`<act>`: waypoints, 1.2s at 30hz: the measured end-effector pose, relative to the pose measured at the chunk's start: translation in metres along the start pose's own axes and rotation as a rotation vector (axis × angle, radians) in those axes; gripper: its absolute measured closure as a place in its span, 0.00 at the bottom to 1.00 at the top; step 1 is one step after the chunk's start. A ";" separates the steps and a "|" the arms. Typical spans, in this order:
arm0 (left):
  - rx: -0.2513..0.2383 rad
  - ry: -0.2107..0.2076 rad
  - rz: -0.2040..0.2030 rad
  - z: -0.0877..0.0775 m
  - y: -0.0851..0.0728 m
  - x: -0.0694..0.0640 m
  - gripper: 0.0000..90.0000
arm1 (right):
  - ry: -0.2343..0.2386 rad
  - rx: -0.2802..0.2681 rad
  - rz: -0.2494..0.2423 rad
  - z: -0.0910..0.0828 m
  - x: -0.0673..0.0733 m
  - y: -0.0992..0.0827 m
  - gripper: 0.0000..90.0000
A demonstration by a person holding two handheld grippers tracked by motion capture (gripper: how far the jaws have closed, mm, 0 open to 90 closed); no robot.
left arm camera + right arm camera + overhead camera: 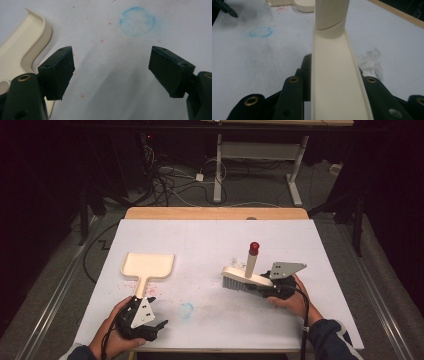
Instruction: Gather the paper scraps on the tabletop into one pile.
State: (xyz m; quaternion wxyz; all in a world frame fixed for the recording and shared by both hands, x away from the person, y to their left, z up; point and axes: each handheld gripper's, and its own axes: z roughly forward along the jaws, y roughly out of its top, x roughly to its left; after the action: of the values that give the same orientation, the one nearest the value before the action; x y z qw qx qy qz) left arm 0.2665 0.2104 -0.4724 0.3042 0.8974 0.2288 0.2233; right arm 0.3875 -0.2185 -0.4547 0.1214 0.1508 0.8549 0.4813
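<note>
A cream plastic hand brush point(245, 281) with grey bristles and an upright, red-capped handle is clamped at its flat back by the jaws of the right gripper point(272, 287), right of a faint blue chalk ring point(186, 309) on the white table point(210, 240); a cream plastic dustpan point(147, 267) lies left of that ring; the left gripper point(150, 322) (jaws wide apart, holding nothing) sits just beside the dustpan's handle; crumpled clear scraps point(370, 62) lie beside the brush.

White sheet point(210, 240) covers wooden tabletop point(215, 213). Faint blue ring mark point(186, 309) near front edge, red specks point(102, 40) scattered around it. Crumpled clear scrap point(370, 62) on sheet. Cables point(165, 180) on floor beyond, white desk frame point(260, 150) behind.
</note>
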 end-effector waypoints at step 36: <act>-0.006 0.010 -0.005 -0.003 -0.002 0.001 0.22 | -0.299 -0.151 0.100 -0.050 0.017 0.045 0.75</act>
State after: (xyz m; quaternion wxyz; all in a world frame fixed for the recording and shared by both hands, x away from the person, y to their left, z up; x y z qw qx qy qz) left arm 0.2654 0.2134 -0.4712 0.3065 0.8947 0.2320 0.2277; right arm 0.3605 -0.2293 -0.3916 0.2339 0.2534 0.7802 0.5219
